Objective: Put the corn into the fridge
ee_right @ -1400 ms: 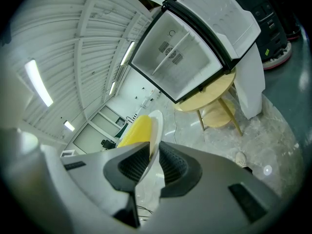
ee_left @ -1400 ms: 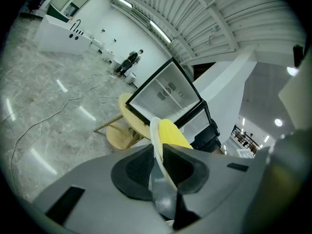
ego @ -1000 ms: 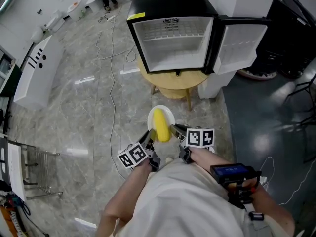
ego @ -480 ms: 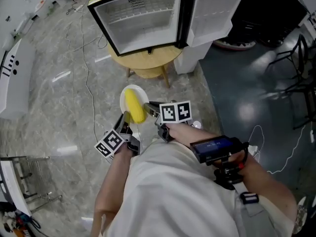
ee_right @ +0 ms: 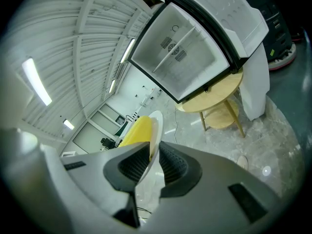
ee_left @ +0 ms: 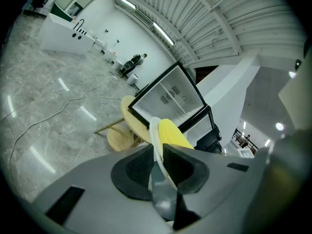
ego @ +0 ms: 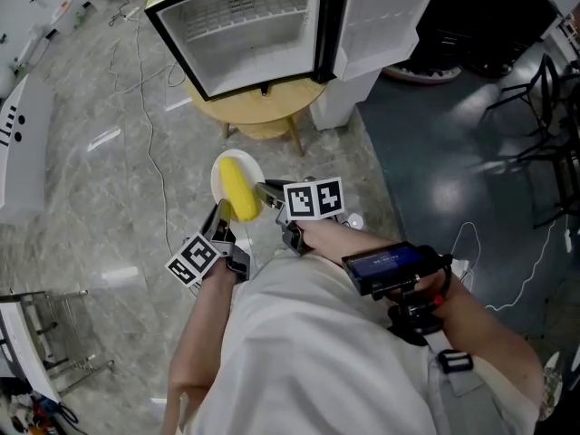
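A yellow corn cob (ego: 237, 186) lies on a white plate (ego: 219, 169) carried in the air between my two grippers. My left gripper (ego: 220, 214) is shut on the plate's near-left rim (ee_left: 155, 140), with the corn (ee_left: 172, 133) just beyond its jaws. My right gripper (ego: 265, 194) is shut on the plate's right rim (ee_right: 154, 135); the corn (ee_right: 136, 131) shows on the left of it. The small black fridge (ego: 237, 25) stands ahead with its door (ego: 379, 21) swung open to the right and its white inside bare.
The fridge rests on a round wooden table (ego: 263, 116) with splayed legs. A white box (ego: 337, 105) stands by the table under the door. Cables (ego: 154, 125) trail over the marble floor at left; a dark floor (ego: 453, 152) lies at right.
The plate with the corn has come nearer to the fridge, which now fills the top of the head view. Both grippers keep their hold on the plate.
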`<state>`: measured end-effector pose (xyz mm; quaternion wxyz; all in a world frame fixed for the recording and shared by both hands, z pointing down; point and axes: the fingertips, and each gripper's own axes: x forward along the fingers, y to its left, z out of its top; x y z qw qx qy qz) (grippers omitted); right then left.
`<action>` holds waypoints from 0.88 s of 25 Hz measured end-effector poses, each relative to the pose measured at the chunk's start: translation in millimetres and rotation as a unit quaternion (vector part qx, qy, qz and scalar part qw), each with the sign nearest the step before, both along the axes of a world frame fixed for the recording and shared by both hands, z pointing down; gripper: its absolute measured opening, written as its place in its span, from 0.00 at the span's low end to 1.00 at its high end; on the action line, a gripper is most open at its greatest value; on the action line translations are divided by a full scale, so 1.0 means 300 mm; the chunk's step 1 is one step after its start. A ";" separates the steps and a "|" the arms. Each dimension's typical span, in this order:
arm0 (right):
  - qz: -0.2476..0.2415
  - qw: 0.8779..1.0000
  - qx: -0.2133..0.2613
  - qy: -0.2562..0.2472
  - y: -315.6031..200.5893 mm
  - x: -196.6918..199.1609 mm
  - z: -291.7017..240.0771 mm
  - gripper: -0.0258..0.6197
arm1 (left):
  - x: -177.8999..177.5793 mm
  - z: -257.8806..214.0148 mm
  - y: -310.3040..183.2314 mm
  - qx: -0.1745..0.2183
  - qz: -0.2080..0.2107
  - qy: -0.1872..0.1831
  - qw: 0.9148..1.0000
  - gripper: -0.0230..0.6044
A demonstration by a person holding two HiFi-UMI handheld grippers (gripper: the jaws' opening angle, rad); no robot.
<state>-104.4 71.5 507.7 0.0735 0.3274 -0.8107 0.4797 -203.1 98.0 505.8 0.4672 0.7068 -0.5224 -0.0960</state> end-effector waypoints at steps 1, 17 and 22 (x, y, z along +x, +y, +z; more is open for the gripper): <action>0.000 1.000 -0.001 0.000 -0.004 0.001 0.001 0.13 | 0.001 0.000 -0.005 -0.001 0.000 0.000 1.000 0.14; 0.006 1.000 -0.019 -0.004 -0.129 0.018 0.038 0.13 | 0.020 0.023 -0.136 -0.014 0.013 -0.003 1.000 0.14; 0.010 1.000 -0.027 -0.010 -0.183 0.023 0.043 0.13 | 0.024 0.044 -0.191 -0.022 0.008 0.006 1.000 0.14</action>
